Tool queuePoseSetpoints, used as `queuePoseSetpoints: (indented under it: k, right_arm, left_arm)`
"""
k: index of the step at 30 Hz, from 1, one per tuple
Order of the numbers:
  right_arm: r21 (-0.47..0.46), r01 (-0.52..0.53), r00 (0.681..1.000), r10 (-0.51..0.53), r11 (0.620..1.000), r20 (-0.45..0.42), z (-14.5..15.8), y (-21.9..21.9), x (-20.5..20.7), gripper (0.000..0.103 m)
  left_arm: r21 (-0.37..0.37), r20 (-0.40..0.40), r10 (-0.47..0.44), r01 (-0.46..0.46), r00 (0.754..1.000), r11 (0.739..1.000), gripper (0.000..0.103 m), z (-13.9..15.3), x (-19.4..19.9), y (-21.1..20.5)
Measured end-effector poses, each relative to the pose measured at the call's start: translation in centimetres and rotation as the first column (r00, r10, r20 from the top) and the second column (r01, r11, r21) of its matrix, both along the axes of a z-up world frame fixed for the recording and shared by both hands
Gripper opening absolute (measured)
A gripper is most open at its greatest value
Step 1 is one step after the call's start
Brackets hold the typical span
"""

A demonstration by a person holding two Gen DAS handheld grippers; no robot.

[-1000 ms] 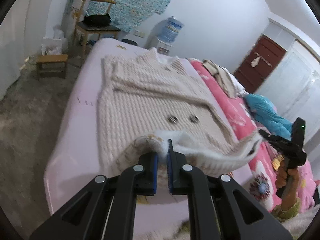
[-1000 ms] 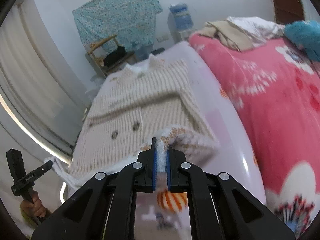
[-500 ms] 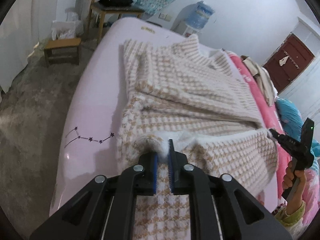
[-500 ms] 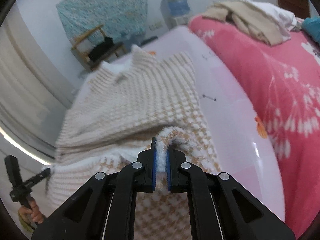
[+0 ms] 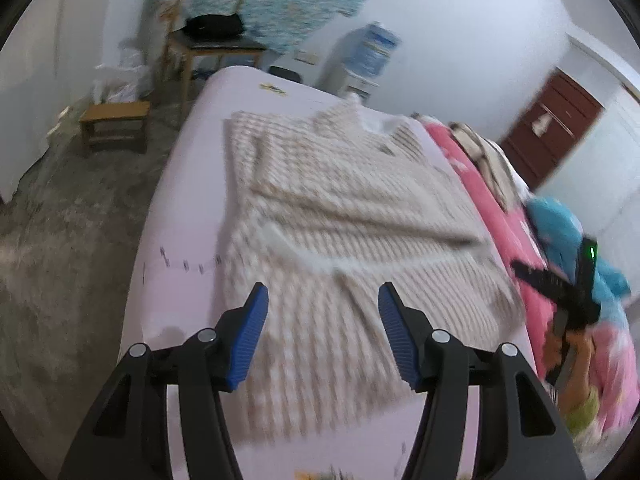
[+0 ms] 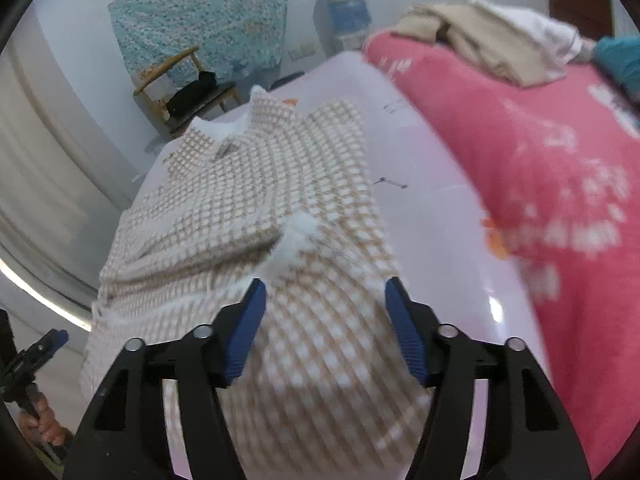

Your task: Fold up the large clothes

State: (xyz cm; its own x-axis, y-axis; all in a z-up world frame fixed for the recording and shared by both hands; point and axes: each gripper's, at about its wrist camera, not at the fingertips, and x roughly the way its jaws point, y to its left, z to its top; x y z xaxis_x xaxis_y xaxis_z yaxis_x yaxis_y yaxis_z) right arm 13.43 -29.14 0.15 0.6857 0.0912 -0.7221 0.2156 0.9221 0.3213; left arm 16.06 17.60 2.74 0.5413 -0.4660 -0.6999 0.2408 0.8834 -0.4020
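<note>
Two grippers over one garment. Left gripper (image 5: 320,300): black plastic arms, ribbed blue pads, jaws opening; only the cloth lying below shows in the gap, pads not pressing it. Right gripper (image 6: 322,298): same build, jaws likewise opening, nothing pinched between the pads.

Checked knit coat (image 6: 256,200): beige-and-white houndstooth weave, thick and nubbly, fleecy white lining showing along a turned edge and at the collar. It lies flat on the pale lilac sheet (image 6: 432,216), lower part doubled up over the body so a fold edge crosses the middle. Left-wrist view is motion-blurred; weave reads as stripes there.

Sheet is smooth with a faint sheen and small printed marks. Beside it, touching along one long edge, a plush pink floral blanket (image 6: 560,184) carries a heap of cream and white clothes (image 6: 488,36). Beyond the bed: wooden chair (image 5: 208,40), low wooden stool (image 5: 114,120), water dispenser (image 5: 372,52), teal patterned cloth (image 6: 200,12) on the wall.
</note>
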Motion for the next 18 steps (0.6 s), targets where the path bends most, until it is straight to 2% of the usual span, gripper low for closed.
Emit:
queuePoseSetpoints:
  k: [2,5,7,10,11,14,18]
  right_arm:
    - [0.013,0.002,1.0,-0.002,1.0,-0.009,-0.2,-0.2,-2.4,0.069]
    - [0.047,0.021,0.998,-0.018,0.999,-0.054,-1.4,-0.4,-5.4,0.069]
    - [0.092,0.041,0.996,-0.034,0.995,-0.084,-2.5,-0.5,-6.8,0.069]
    - [0.156,0.073,0.991,-0.054,0.985,-0.12,-4.5,-0.8,-8.0,0.069]
    - [0.191,0.085,0.99,-0.062,0.978,-0.125,-5.2,-1.0,-8.1,0.069]
    - [0.253,0.099,0.991,-0.073,0.962,-0.109,-5.9,-1.4,-8.0,0.069]
    - [0.323,0.119,0.992,-0.104,0.939,-0.065,-6.2,-2.3,-7.2,0.069]
  left_arm:
    - [-0.033,-0.027,-0.04,0.039,0.999,0.999,0.061,-0.5,-2.4,0.0]
    - [-0.074,-0.115,-0.056,0.048,0.992,0.996,0.064,-2.8,-5.1,0.0]
    - [-0.096,-0.158,-0.042,0.027,0.987,0.995,0.066,-4.2,-6.0,0.0]
    - [-0.174,-0.205,0.02,-0.057,0.979,0.983,0.066,-6.4,-6.2,0.9]
    - [-0.205,-0.222,0.056,-0.103,0.973,0.973,0.066,-7.1,-5.9,1.4]
    - [-0.306,-0.223,0.089,-0.157,0.971,0.939,0.068,-7.7,-5.3,2.4]
    - [-0.442,-0.251,0.121,-0.225,0.96,0.869,0.07,-8.8,-4.7,3.5]
